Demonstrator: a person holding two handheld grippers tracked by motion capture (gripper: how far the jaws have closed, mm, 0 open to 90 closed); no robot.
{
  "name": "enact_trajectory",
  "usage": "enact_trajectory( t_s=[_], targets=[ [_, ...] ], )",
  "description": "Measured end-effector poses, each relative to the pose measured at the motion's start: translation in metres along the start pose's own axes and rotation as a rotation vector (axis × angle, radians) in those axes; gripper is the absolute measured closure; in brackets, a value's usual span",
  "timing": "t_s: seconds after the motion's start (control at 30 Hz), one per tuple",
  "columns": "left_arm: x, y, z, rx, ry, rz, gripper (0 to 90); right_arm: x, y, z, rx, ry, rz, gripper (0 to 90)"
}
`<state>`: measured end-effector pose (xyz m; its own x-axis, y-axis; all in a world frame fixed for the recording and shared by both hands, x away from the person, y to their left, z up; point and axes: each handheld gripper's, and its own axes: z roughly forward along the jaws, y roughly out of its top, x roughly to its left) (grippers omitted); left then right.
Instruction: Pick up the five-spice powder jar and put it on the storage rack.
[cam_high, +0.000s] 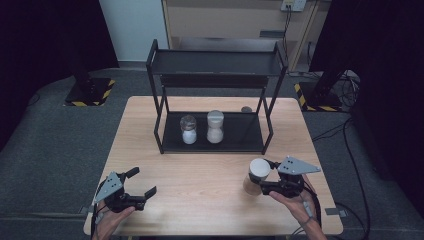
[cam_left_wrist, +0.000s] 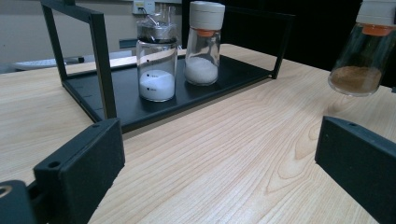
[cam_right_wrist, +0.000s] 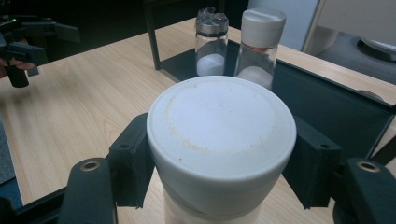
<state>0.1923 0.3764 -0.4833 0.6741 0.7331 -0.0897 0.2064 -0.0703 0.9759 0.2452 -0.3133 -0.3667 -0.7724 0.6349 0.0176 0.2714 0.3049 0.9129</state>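
Note:
My right gripper (cam_high: 265, 176) is shut on a white-capped jar of brown powder (cam_high: 257, 175) near the table's front right. In the right gripper view both black pads clamp the jar (cam_right_wrist: 219, 126) just under its lid. From the left gripper view the same jar (cam_left_wrist: 362, 56) hangs slightly above the wood. My left gripper (cam_high: 142, 182) sits open at the front left with nothing between its jaws. On the black rack's lower shelf (cam_high: 240, 132) stand a foil-topped jar of white powder (cam_high: 188, 129) and, to its right, a white-capped jar of white powder (cam_high: 215, 127).
The rack's upper shelf (cam_high: 215, 62) holds nothing. A small dark round object (cam_high: 246, 109) lies on the table behind the rack. Bare wooden tabletop (cam_high: 200, 170) stretches between the grippers and the rack. Cables trail on the floor at right.

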Motion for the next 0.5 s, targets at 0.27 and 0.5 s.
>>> enact_trajectory(
  t_s=[0.27, 0.5],
  targets=[
    [0.0, 0.0, 0.0, -0.001, 0.0, -0.001, 0.4, -0.003, 0.014, 0.009, 0.005, 0.016, -0.005, 34.2],
    [0.0, 0.0, 0.0, -0.002, 0.0, -0.001, 0.4, -0.005, 0.026, 0.016, 0.002, 0.025, 0.001, 34.2]
  ],
)
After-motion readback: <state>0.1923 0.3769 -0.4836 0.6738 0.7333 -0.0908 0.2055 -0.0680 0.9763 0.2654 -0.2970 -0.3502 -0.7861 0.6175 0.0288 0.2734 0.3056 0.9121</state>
